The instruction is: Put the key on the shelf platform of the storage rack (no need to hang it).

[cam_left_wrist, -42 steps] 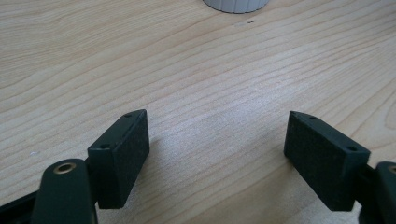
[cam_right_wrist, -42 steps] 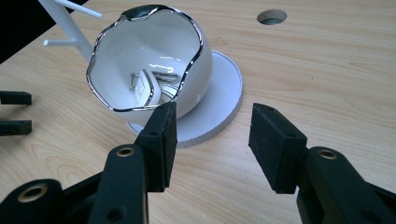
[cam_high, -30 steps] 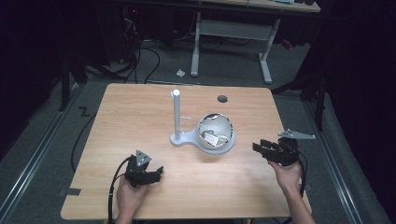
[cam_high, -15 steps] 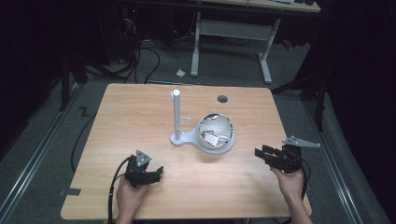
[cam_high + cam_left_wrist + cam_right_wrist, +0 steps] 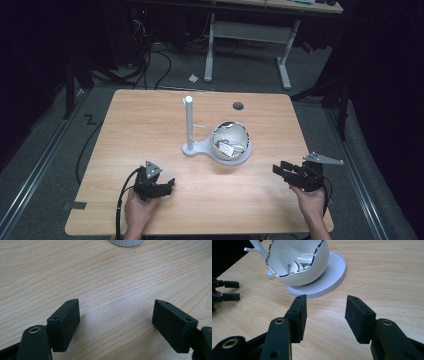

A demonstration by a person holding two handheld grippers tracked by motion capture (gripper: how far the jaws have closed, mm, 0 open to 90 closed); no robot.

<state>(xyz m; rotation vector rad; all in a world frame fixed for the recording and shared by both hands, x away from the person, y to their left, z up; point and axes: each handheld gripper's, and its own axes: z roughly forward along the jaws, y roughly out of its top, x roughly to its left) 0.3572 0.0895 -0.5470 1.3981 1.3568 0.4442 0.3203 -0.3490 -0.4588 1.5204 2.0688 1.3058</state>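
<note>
A white stand with a thin upright post rises from a round white base at the table's middle. On that base sits a white bowl with a wavy silver rim; small white items lie inside it. My left gripper rests low over the wood at the near left, jaws wide open and empty. The base's edge lies just ahead of it. My right gripper is at the near right, open and empty, pointing at the bowl from a short distance.
The wooden table has a dark round cable hole at the back right. A black cable trails from the left gripper over the near edge. Another desk's legs and cables stand on the floor behind.
The right gripper has drawn back a little toward the near edge, away from the bowl. The left gripper has stayed put.
</note>
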